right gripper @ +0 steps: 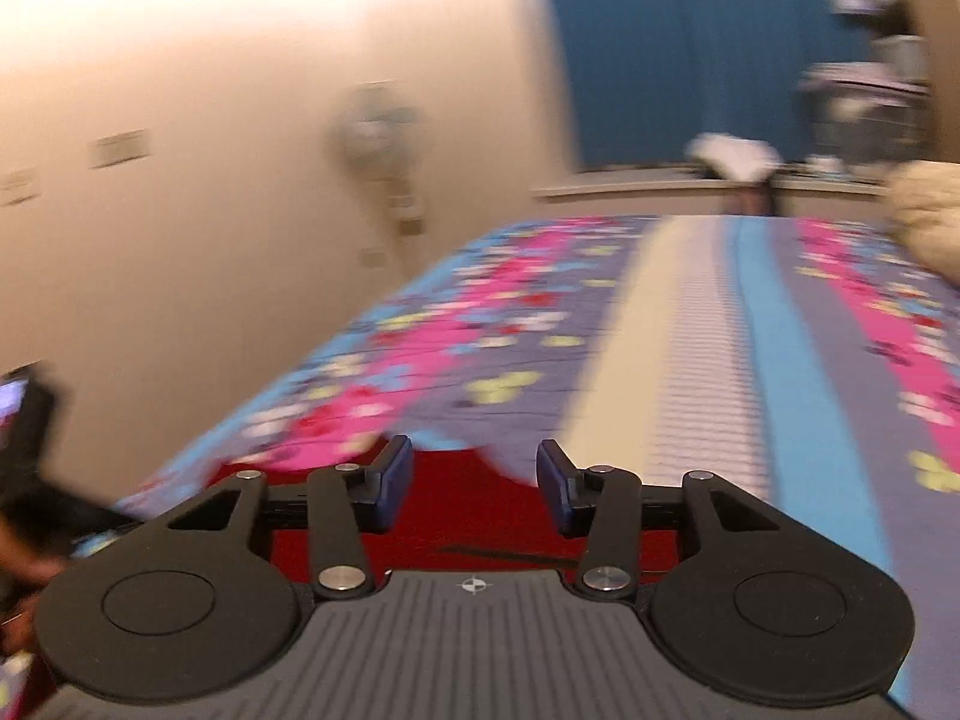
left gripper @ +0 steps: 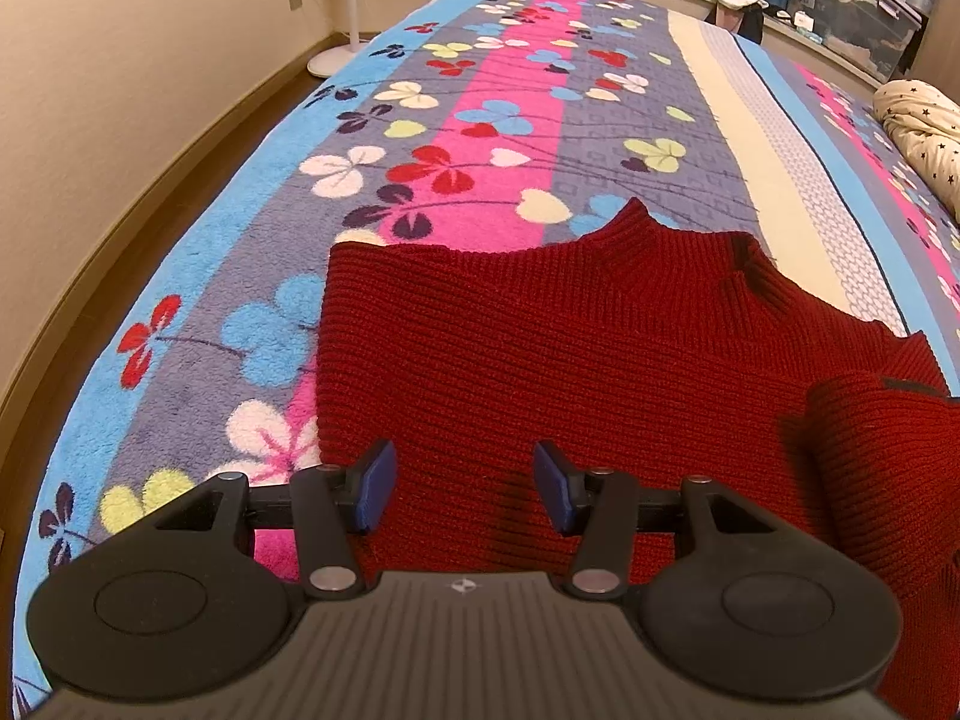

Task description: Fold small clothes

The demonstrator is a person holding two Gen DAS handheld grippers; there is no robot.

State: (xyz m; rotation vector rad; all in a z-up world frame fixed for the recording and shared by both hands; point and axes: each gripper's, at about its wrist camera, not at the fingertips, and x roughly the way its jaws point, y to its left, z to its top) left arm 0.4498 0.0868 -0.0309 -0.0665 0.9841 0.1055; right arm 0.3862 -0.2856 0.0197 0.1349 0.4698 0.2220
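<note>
A red ribbed knit sweater (left gripper: 540, 348) lies spread on a flowered blanket (left gripper: 456, 120), collar away from me, with one sleeve folded over at the right (left gripper: 882, 468). My left gripper (left gripper: 465, 489) hovers over the sweater's near part, jaws apart, nothing between its blue pads (left gripper: 378, 483). The right wrist view is blurred. There my right gripper (right gripper: 474, 486) stands open above a patch of the red sweater (right gripper: 456, 510), and nothing is clamped between its pads (right gripper: 555, 489). The other gripper and a hand (right gripper: 24, 516) show at that view's left edge.
The blanket (right gripper: 690, 360) covers a wide bed. A standing fan (left gripper: 345, 6) is by the wall at the far left. A star-print bundle (left gripper: 924, 132) lies at the far right. Clothes and storage boxes (left gripper: 852, 0) sit along the back ledge.
</note>
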